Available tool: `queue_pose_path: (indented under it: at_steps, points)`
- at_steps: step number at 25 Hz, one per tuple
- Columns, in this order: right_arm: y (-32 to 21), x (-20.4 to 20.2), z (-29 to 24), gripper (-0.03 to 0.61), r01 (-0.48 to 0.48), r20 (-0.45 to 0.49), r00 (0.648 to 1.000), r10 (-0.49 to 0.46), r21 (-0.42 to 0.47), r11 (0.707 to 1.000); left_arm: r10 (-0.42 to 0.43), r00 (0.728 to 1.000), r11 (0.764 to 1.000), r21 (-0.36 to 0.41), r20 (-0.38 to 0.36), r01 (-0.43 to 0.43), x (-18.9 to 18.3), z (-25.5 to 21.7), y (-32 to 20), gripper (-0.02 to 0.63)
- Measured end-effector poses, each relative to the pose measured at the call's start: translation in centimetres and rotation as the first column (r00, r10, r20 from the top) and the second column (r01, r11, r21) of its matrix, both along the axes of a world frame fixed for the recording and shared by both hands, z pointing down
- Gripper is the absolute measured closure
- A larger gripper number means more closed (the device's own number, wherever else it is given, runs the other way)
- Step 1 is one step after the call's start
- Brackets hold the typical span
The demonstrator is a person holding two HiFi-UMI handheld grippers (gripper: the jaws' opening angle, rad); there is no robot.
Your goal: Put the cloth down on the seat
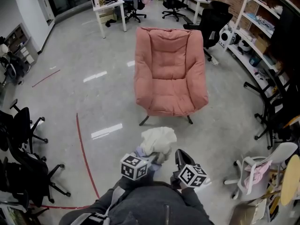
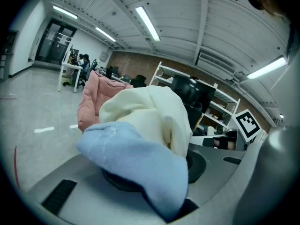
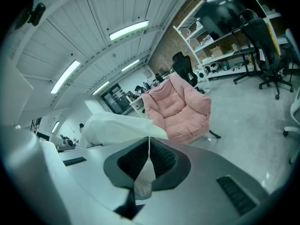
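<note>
Cloth (image 1: pixel 158 141), cream-white, bunched up in the air between the two tools, in front of the pink armchair (image 1: pixel 169 74) and well apart from its seat cushion. It is not on the seat.

Left hand-held gripper (image 1: pixel 146 156): the left gripper view shows the cloth (image 2: pixel 154 111) heaped over the jaws and covering most of them, jaws pressed together on it. A pale blue fabric patch (image 2: pixel 136 165) lies over the near side; cannot tell if it is part of the same cloth.

Right hand-held gripper (image 3: pixel 149 161): jaws pressed together, pinching a thin fold of the cloth (image 3: pixel 117 128), which rises from the pads and spreads up and to the left.

No clear long axis: a crumpled lump, slightly wider than tall in the head view, spanning from one tool to the other.

The cloth's underside is hidden, and so is its full outline.
</note>
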State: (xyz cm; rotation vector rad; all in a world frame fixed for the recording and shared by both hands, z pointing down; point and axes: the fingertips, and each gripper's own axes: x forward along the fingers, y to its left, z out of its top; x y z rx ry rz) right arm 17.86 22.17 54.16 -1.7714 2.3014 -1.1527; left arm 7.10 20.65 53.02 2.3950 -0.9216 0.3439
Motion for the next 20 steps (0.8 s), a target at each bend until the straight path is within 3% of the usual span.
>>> queue_pose_path:
  at_steps: [20]
  points:
    - [-12.9, -1.3, -0.2, 0.566, 0.006, -0.010, 1.000, -0.006, -0.039, 0.999, 0.057, 0.998, 0.998, -0.016, -0.019, -0.058, 0.2, -0.5, -13.9, 0.474]
